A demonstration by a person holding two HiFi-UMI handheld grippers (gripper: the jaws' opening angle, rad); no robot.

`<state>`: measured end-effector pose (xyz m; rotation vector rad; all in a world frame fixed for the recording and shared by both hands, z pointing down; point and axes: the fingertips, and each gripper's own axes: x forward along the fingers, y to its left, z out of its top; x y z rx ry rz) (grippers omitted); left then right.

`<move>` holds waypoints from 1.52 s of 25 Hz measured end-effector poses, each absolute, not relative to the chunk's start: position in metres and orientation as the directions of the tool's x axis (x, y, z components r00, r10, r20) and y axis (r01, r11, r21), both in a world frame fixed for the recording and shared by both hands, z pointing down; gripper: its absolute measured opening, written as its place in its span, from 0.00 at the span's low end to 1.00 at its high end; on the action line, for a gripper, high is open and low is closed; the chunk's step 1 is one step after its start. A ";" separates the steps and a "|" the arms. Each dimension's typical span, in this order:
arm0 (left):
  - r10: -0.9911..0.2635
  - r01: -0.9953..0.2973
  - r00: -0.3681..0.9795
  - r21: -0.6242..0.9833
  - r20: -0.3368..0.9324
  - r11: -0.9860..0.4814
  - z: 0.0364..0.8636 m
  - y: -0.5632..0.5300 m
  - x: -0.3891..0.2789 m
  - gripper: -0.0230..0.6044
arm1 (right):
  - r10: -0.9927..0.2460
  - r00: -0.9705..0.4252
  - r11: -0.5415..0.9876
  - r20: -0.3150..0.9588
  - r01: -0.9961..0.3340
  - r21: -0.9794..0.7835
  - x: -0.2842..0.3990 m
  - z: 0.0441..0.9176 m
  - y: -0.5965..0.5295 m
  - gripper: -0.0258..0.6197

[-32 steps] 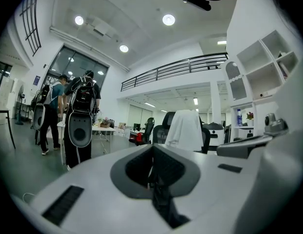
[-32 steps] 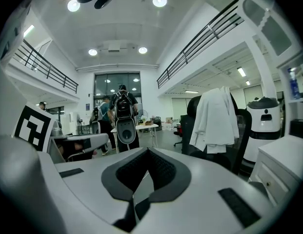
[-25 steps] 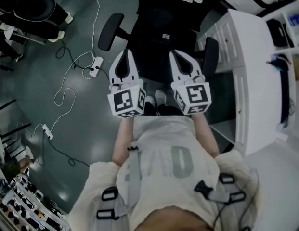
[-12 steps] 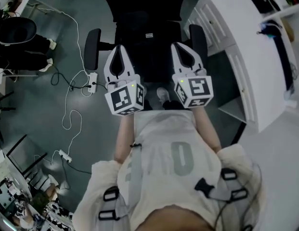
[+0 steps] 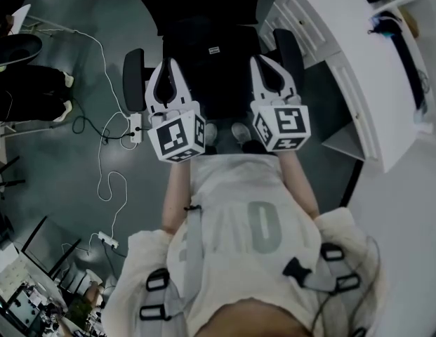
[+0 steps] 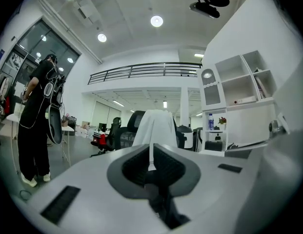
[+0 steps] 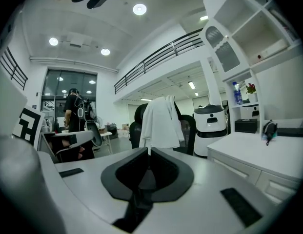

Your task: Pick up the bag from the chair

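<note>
A black office chair [image 5: 210, 83] with two armrests stands straight ahead in the head view. On its seat lies a black bag [image 5: 213, 55] with a small white label; its outline merges with the dark seat. A white cloth [image 7: 160, 123] hangs over the chair's backrest and also shows as the white cloth [image 6: 153, 126] in the left gripper view. My left gripper [image 5: 166, 64] hovers by the left armrest, jaws shut and empty. My right gripper [image 5: 262, 61] hovers by the right armrest, also shut and empty. Both point level at the backrest, above the bag.
A white desk with drawers [image 5: 358, 62] stands close on the right of the chair. Power strips and white cables [image 5: 135, 126] lie on the grey floor at the left. A person in black [image 6: 36, 116] stands farther left. A white bin-shaped unit [image 7: 222, 126] stands behind the desk.
The person has stepped closer to the chair. Both grippers have advanced over the seat's front, level with the armrests. Their jaws have stayed shut.
</note>
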<state>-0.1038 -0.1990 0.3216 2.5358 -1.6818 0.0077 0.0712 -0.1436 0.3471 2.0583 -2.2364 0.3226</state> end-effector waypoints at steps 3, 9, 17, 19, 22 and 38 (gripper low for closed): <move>-0.911 -0.912 0.409 0.074 0.061 -0.404 0.322 -0.207 -0.108 0.05 | -0.978 -0.080 0.061 0.192 -0.993 -0.101 0.067 0.344 -0.150 0.05; -0.880 -0.879 0.472 0.110 0.053 -0.465 0.324 -0.216 -0.103 0.36 | -0.970 -0.115 0.080 0.214 -0.983 -0.166 0.063 0.350 -0.160 0.40; -0.879 -0.879 0.472 0.120 0.072 -0.462 0.330 -0.231 -0.102 0.39 | -0.967 -0.082 0.050 0.243 -0.990 -0.132 0.070 0.352 -0.170 0.42; -0.879 -0.879 0.469 0.139 0.086 -0.455 0.336 -0.234 -0.102 0.39 | -0.965 -0.068 0.036 0.252 -0.991 -0.131 0.073 0.356 -0.173 0.41; -0.881 -0.885 0.457 0.165 0.124 -0.435 0.349 -0.237 -0.107 0.39 | -0.961 -0.049 0.017 0.272 -0.993 -0.121 0.076 0.363 -0.175 0.41; -0.827 -0.913 0.402 0.102 0.392 -0.395 0.461 -0.318 -0.113 0.44 | -0.905 -0.036 -0.019 0.423 -0.992 -0.126 0.098 0.443 -0.266 0.47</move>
